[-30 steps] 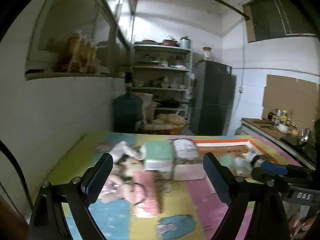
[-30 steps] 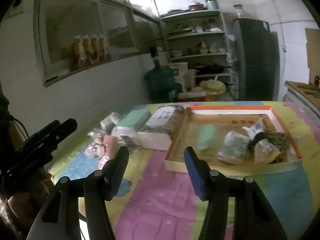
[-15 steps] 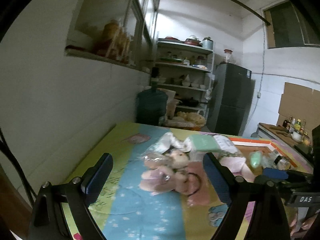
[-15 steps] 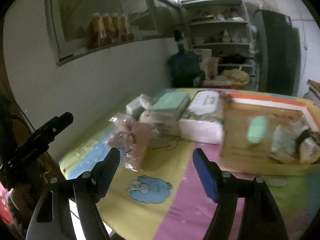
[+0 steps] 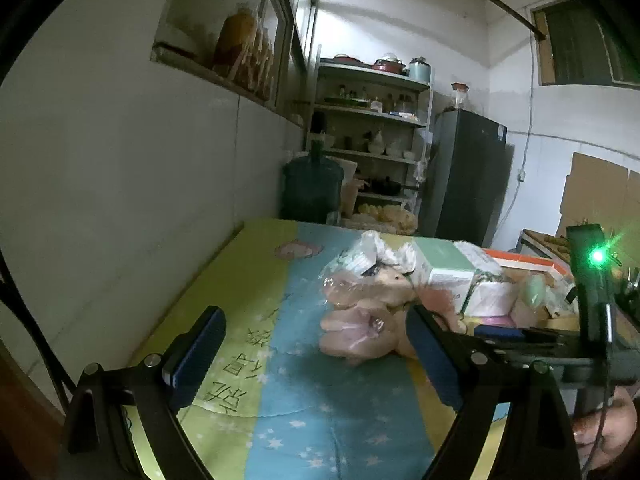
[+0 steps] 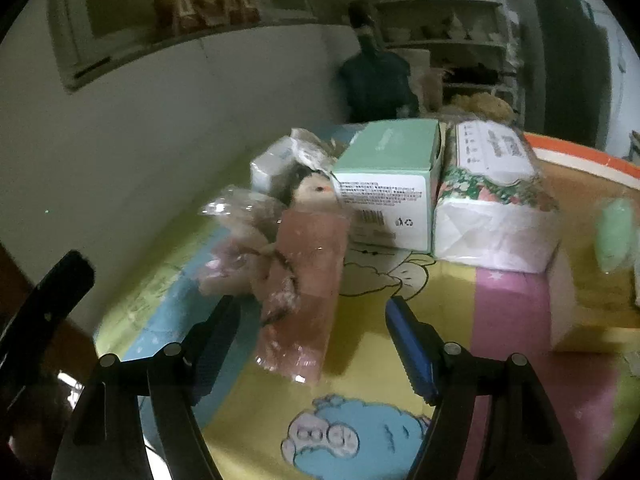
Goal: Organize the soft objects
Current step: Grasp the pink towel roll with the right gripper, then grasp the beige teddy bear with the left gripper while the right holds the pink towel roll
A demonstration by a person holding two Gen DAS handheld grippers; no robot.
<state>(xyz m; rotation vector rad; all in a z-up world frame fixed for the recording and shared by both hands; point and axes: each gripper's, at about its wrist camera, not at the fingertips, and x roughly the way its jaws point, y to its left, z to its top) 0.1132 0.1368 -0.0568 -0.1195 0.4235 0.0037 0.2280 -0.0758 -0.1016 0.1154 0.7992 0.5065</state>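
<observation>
A pink packet in clear wrap (image 6: 304, 280) lies on the colourful mat, leaning on a heap of bagged pink soft things (image 6: 236, 236). My right gripper (image 6: 312, 320) stands open just in front of the packet, its near end between the fingers without touching them. In the left wrist view the same bagged pink heap (image 5: 360, 316) lies ahead of my left gripper (image 5: 316, 340), which is open with nothing in it; its right finger (image 5: 428, 356) hides the heap's right end. The right gripper's body (image 5: 560, 340) shows there at the right.
A mint-green box (image 6: 392, 184) and a wrapped tissue pack (image 6: 492, 200) stand behind the heap. A shallow cardboard tray with an orange rim (image 6: 580, 160) lies at the right, a green soft item (image 6: 614, 232) in it. The white wall (image 5: 140, 184) runs along the mat's left edge.
Both grippers have moved left and down toward the pink heap, away from the tray. The right gripper's jaws stand wider than a second ago.
</observation>
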